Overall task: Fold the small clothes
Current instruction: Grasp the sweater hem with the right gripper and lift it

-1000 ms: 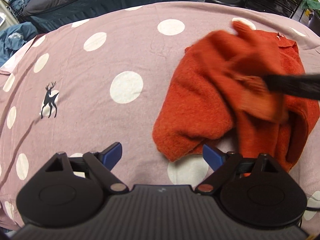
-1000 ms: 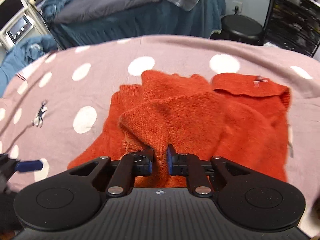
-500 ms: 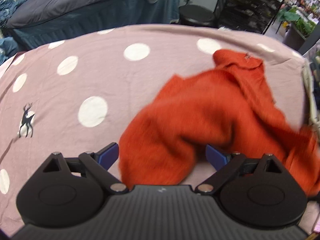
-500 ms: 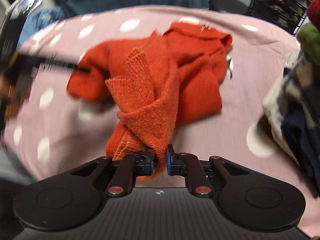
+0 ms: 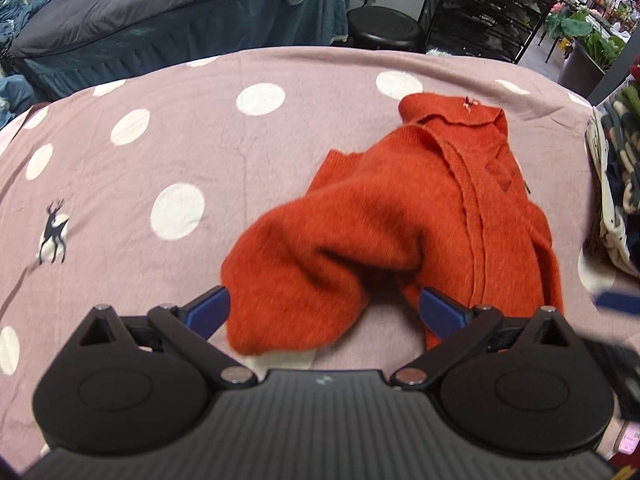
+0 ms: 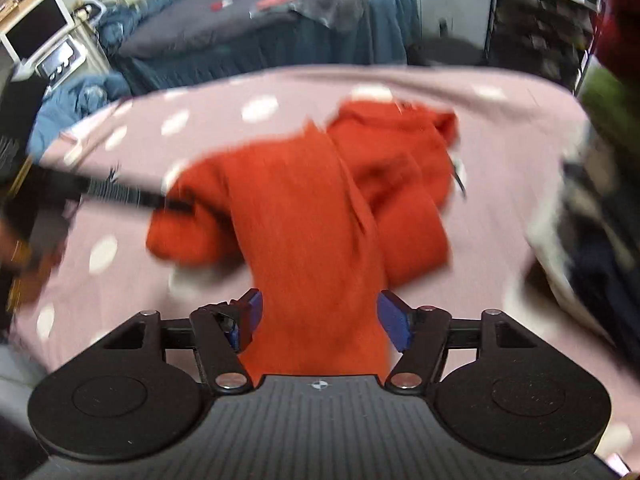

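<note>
Sweater (image 5: 400,216), orange, lies crumpled toward the bedspread's (image 5: 200,128) right edge; we see left gripper (image 5: 324,312) and right gripper (image 6: 318,316) both spread apart, straddling its folds.

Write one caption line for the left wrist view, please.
Open left gripper straddles a crumpled orange sweater on a polka-dot sheet.
</note>
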{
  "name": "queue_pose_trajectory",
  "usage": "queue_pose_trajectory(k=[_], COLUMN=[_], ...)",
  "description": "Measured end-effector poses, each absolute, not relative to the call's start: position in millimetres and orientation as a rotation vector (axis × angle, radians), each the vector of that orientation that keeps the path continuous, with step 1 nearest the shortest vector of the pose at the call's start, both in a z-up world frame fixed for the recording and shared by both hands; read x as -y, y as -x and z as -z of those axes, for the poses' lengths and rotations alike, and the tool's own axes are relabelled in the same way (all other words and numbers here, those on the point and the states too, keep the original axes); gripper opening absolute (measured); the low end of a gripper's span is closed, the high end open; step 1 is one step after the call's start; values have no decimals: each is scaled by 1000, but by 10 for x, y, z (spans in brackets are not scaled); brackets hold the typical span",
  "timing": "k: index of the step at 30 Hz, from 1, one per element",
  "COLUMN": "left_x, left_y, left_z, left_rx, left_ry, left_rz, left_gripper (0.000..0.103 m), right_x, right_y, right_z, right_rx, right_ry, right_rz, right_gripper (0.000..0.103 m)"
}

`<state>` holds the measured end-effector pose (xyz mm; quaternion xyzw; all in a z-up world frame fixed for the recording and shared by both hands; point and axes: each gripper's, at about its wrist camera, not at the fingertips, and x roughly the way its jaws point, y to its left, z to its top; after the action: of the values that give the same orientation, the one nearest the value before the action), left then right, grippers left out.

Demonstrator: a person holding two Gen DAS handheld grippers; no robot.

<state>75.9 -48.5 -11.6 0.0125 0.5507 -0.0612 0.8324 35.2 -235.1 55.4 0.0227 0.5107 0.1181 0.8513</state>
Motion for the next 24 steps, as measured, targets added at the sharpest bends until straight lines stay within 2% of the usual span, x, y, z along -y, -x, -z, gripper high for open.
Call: queue_pose_trajectory(k=[7,8,9,10,11,17,24], left_x=[276,237,200,167,135,40,-58], left_y=[-448,-403,-367,-332,-301,-211,-298], left_z=[39,32,34,45,59,109,-73], left_rx=[-1167,-1164,-1167,-1174,-1181,-1200,-1153], left_ry=[-43,-39,-32,-23,-12,4,-5], left_rz=[71,63,53,43,36,8,-14], left_gripper=[103,103,103,103,103,103,103], right_x=[1916,1937,1953,1970,1946,1759,1532], right_y=[-881,-885,-885,-857,-841,-650,-481], right_z=[-4,29,50,43,34,-299,-583], right_rx=[-1135,-1144,-1149,-1156,-1172,-1153,-1178], right_ry=[41,32,15,11,27,82,63], right_rz=[-97,-95,-105,-119,-135,-252,-454], right_gripper=[102,95,80,25,7,5,5])
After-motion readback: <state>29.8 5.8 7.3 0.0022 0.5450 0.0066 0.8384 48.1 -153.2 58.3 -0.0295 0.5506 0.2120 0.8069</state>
